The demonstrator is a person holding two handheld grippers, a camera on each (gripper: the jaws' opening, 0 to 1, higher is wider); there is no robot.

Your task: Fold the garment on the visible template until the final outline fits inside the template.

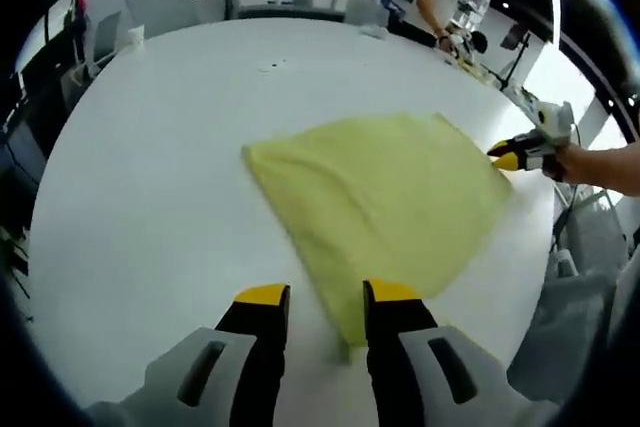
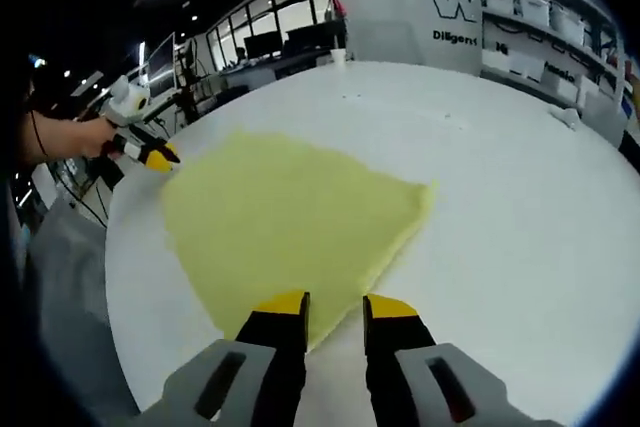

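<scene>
opposite low views, sharing yellow cloth (image 1: pixel 385 197)

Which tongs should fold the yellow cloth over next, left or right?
Probably either. Left tongs and right tongs each stand open at a corner of the yellow cloth, on opposite sides, so both could lift together.

A white wall panel (image 2: pixel 450 7) bears a large "W" above partly legible "Diligent".

Open white desk (image 1: pixel 150 177) on every side of the yellow cloth (image 1: pixel 385 202); only obstacle a small white object (image 2: pixel 566 115) near the far edge.
</scene>
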